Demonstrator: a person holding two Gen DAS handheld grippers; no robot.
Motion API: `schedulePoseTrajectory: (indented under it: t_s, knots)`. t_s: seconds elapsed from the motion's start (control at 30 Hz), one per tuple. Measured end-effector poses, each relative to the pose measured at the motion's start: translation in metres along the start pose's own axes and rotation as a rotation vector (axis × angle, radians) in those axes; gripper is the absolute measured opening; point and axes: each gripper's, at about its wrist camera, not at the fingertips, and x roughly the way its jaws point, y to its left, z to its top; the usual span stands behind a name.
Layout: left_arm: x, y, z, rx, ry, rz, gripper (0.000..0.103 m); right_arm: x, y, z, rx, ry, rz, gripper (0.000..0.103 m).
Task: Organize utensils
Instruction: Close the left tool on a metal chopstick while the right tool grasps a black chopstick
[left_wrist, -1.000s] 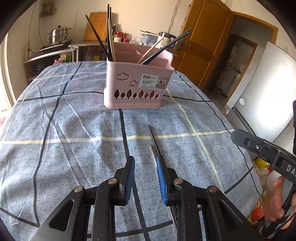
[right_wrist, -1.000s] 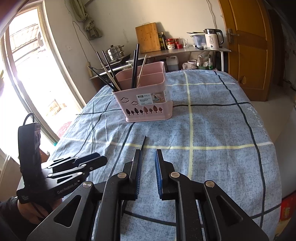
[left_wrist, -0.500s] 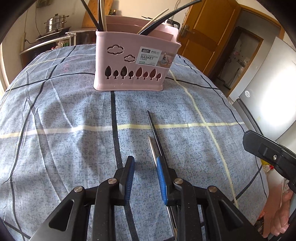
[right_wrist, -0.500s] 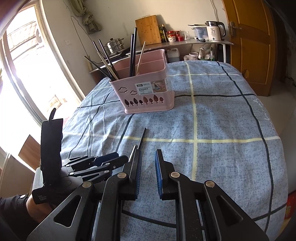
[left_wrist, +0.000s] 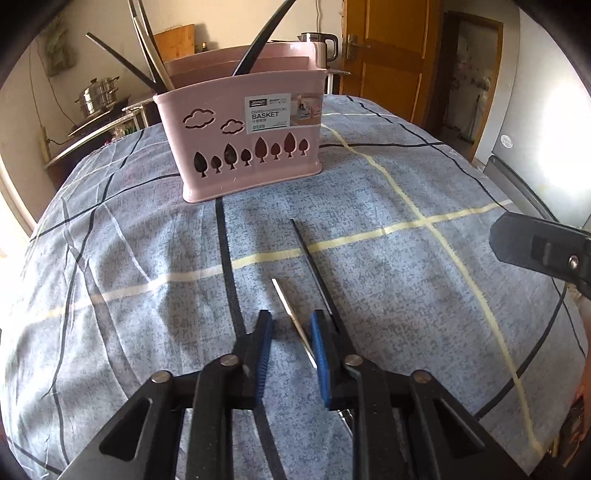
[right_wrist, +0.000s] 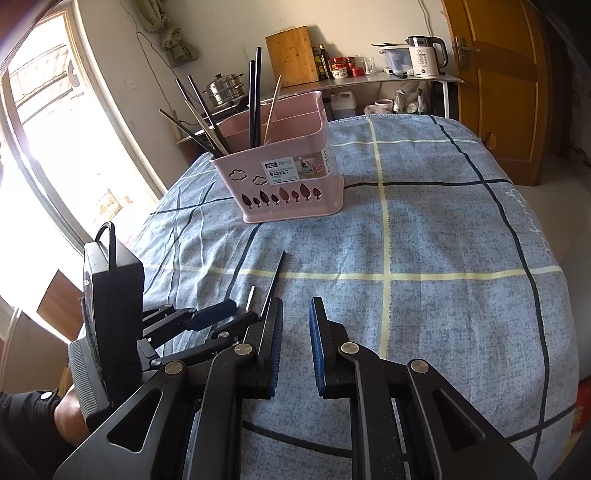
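The counter (right_wrist: 461, 236) was covered with a blue-grey cloth (left_wrist: 110, 295) crossed by black and pale yellow lines and lightly creased. A pink utensil basket (left_wrist: 243, 147) with cloud and tree cut-outs and a printed label stood on the cloth, holding several dark and pale chopsticks (right_wrist: 255, 103) that leaned out of its compartments. Two loose utensils lay side by side on the cloth nearer the cameras: a black chopstick (left_wrist: 310, 262) and a silver-coloured one (left_wrist: 286, 302). The left claw (left_wrist: 290, 350) hung low over them with its blue-padded fingers spread, the silver stick running between them and the black one passing just outside the right finger. The right claw (right_wrist: 295, 339) was likewise spread and held nothing, over bare cloth beside the left one. Behind the counter stood a shelf bearing a wooden cutting board (right_wrist: 291, 55), bottles and an electric kettle (right_wrist: 424, 55); a steel pot (right_wrist: 223, 88) sat near a bright window (right_wrist: 48, 147), and a wooden door (right_wrist: 495, 85) closed the right wall.
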Motion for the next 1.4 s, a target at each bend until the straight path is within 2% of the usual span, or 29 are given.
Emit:
schedulePoseTrajectory:
  t_s: [0.03,0.17,0.43,0.67,0.87,1.1,1.27,1.4]
  knots:
    - [0.000,0.004,0.001,-0.004,0.002,0.000,0.011,0.000,-0.001,0.000,0.002,0.000,-0.001,0.015]
    - [-0.001,0.026,0.001,-0.041,0.008,-0.013,0.004,0.003,-0.002,0.000,0.008,0.005,-0.001,0.015]
    - [-0.003,0.094,0.002,-0.220,0.005,-0.015,0.004,0.019,0.002,0.003,0.002,0.032,0.011,0.015]
    - [-0.001,0.124,0.005,-0.301,0.025,-0.035,0.005,0.047,0.015,0.012,-0.029,0.071,0.033,0.015]
    - [0.010,0.123,0.018,-0.245,0.053,-0.037,0.009,0.079,0.027,0.023,-0.054,0.113,0.032,0.015]
    - [0.019,0.116,0.030,-0.166,0.066,0.001,0.009,0.110,0.033,0.035,-0.060,0.149,0.012,0.015]
    - [0.021,0.108,0.030,-0.129,0.053,0.034,0.009,0.128,0.030,0.033,-0.043,0.206,-0.059,0.015]
    - [0.021,0.104,0.028,-0.120,0.048,0.055,0.009,0.127,0.033,0.032,-0.058,0.194,-0.080,0.015]
